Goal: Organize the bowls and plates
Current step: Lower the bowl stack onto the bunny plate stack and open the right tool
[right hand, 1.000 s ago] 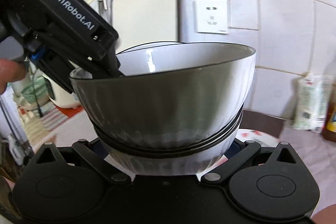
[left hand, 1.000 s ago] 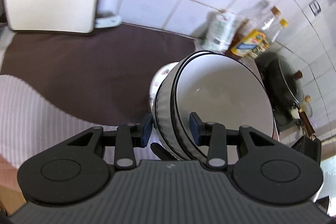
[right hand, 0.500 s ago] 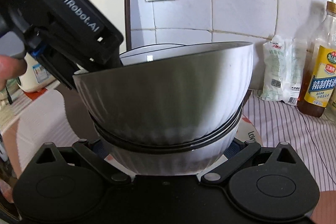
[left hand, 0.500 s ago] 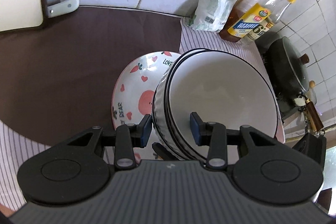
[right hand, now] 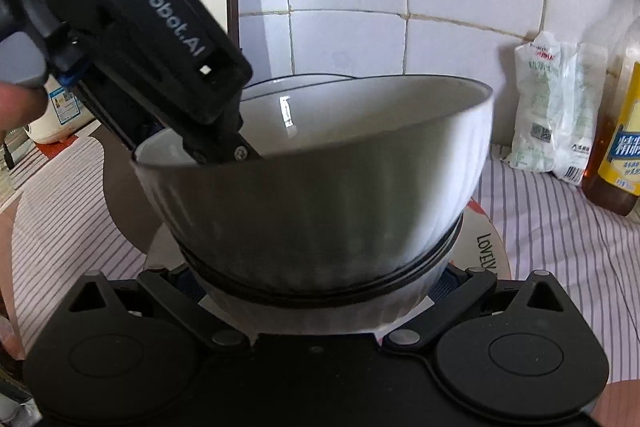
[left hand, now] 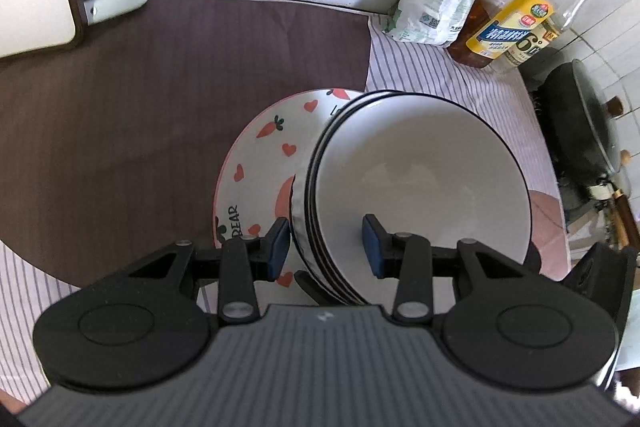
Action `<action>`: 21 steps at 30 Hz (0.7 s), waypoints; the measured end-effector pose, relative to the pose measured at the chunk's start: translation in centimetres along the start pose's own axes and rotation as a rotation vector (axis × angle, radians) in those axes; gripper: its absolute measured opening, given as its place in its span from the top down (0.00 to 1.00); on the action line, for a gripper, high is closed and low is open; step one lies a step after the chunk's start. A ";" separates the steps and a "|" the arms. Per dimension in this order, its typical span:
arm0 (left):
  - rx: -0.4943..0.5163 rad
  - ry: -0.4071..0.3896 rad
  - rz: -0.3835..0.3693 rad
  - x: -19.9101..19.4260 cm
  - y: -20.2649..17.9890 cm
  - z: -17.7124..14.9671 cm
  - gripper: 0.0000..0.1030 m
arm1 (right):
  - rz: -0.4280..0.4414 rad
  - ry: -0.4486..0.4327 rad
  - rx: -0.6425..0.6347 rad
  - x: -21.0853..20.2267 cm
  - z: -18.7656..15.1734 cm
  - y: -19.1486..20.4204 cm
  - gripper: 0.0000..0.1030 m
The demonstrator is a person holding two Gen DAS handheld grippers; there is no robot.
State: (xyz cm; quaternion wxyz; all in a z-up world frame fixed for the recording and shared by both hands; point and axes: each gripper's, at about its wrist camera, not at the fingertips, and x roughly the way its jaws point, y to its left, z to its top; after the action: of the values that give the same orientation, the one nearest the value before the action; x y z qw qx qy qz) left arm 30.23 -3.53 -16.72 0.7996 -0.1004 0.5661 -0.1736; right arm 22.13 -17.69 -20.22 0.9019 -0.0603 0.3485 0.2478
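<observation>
Striped-cloth surface (left hand: 432,67) carries a carrot-print plate (left hand: 260,163), above which nested white bowls (left hand: 420,187) are grasped at the rim by the left hand-held gripper (left hand: 325,247) and at the base by the right hand-held gripper (right hand: 316,291).

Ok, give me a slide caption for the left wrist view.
Left gripper straddling the rim of stacked white bowls above a carrot-print plate.

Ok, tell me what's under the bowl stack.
Under the bowls lies a plate printed with hearts and carrots, on the brown mat. The stack covers the plate's right half. Whether the bowls touch it cannot be told. The left gripper straddles their rim.
</observation>
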 end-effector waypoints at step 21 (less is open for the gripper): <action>0.122 -0.227 0.111 -5.6 -4.1 -3.3 0.62 | -0.188 0.030 0.199 -7.8 -1.2 1.2 0.02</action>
State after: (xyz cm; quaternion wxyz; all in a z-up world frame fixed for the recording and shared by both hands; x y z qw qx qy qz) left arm 24.80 -4.95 -11.50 0.8716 -0.0390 0.4649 -0.1507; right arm 15.88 -20.17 -15.91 0.9173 -0.0067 0.3778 0.1256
